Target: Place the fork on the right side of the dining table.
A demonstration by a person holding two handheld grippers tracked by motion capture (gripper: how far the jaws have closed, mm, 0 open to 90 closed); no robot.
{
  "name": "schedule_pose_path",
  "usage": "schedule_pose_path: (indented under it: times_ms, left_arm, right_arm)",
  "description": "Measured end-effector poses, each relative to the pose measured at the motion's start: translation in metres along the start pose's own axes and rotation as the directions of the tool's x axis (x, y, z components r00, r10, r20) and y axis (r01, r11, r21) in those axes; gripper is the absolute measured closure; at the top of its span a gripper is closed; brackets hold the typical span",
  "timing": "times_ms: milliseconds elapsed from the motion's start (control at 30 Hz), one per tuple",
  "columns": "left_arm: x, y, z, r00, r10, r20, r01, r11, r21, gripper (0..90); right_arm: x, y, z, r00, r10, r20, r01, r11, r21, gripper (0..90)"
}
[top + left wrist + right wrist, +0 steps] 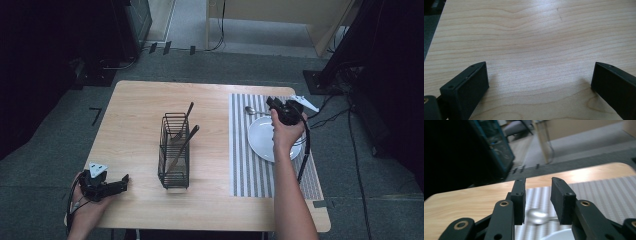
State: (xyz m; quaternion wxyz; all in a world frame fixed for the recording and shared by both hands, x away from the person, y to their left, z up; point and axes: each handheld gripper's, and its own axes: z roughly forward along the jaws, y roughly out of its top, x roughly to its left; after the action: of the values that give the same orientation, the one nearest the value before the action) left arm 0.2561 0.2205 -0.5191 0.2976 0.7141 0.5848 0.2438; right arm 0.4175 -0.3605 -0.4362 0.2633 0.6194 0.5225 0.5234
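The right gripper (pixel 537 202) hovers over the far edge of the grey striped placemat (pixel 604 192), jaws parted by a narrow gap; the bowl of the silver metal spoon (pixel 537 216) lies between them, just below, apparently untouched. The round white plate (pixel 260 137) sits just behind the jaws. The left gripper (pixel 539 82) rests near the pale wooden table (pixel 536 37) edge, jaws spread wide over bare wood (open room ahead), well apart from the black wire cutlery basket (pixel 174 150).

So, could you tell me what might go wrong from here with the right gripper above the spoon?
The right gripper hangs open over the silver metal spoon, close to the round white plate; descending, a jaw might strike the plate's rim. A flat spoon on the grey striped placemat could also slide aside instead of being gripped.
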Motion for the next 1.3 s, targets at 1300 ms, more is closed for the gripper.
schedule_pose_path:
  times_ms: [1300]
  left_arm:
    - [0.0,0.0,0.0,0.9999,0.007,0.011,-0.007,1.0,-0.002,0.6]
  right_arm:
    - [0.207,-0.039,0.001,0.8787,-0.076,-0.471,0.14,0.985,0.101,72.9]
